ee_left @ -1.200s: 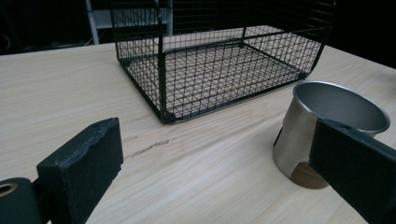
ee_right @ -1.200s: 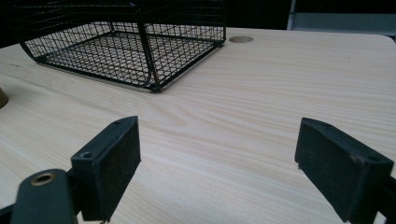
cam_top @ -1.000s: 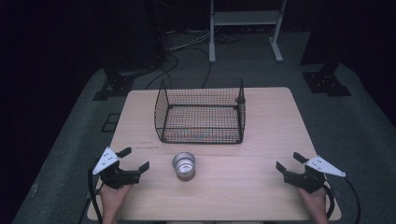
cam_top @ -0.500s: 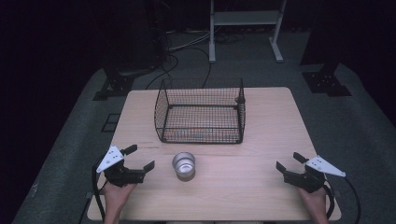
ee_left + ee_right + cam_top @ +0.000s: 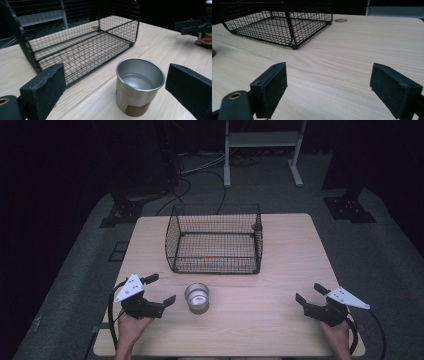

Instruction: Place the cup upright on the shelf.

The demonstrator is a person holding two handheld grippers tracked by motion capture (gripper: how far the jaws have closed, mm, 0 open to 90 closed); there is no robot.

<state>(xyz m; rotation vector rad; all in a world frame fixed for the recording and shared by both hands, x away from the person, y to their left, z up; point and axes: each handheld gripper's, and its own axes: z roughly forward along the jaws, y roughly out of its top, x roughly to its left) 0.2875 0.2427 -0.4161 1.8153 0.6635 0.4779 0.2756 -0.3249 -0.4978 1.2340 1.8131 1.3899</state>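
Note:
A steel cup (image 5: 197, 297) with a brown base band stands upright and empty on the wooden table (image 5: 280, 265), just in front of a black wire basket (image 5: 216, 240). My left gripper (image 5: 161, 290) is open a short way left of the cup, jaws wide and pointing at it. In the left gripper view the cup (image 5: 138, 86) sits ahead between the spread jaws, nearer the right one, untouched. My right gripper (image 5: 309, 294) rests open near the table's front right, holding nothing. In the right gripper view bare table shows between the jaws, and the basket (image 5: 279, 23) lies far ahead to the left.
The basket is empty and open at the top. A round hole (image 5: 340, 20) in the tabletop lies beyond the basket's corner. Past the table is dark floor with cables (image 5: 200, 170) and a white metal stand (image 5: 262, 150).
My left gripper has moved right and slightly forward toward the cup, still open. The right gripper, cup and basket have stayed put.

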